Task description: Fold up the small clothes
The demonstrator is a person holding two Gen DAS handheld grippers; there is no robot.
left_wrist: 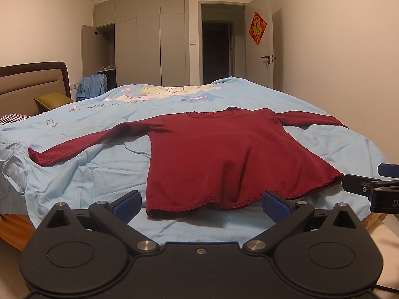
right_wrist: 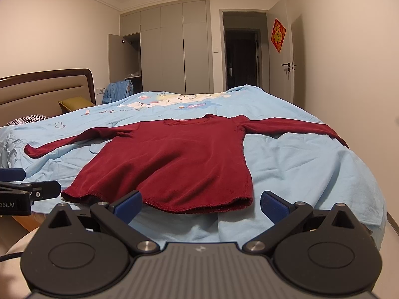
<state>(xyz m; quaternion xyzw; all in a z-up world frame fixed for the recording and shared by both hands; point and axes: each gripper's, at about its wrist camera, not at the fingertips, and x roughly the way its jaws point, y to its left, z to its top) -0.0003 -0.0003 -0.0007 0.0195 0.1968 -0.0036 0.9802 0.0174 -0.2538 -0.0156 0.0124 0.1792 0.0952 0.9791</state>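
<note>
A small dark red long-sleeved shirt [left_wrist: 219, 154] [right_wrist: 174, 164] lies flat on the light blue bedspread, sleeves spread out to both sides, hem toward me and neckline away. My left gripper [left_wrist: 200, 205] stands open just short of the hem, near its left corner, holding nothing. My right gripper [right_wrist: 200, 205] is also open and empty, in front of the hem's right part. The right gripper shows at the right edge of the left wrist view, and the left gripper at the left edge of the right wrist view.
The bed [left_wrist: 87, 174] has a padded headboard [left_wrist: 32, 84] and a green cushion [left_wrist: 53, 99] at the far left. Behind it stand a grey wardrobe [left_wrist: 149, 39] with one door open, a dark doorway [left_wrist: 217, 49] and a white door [left_wrist: 260, 49].
</note>
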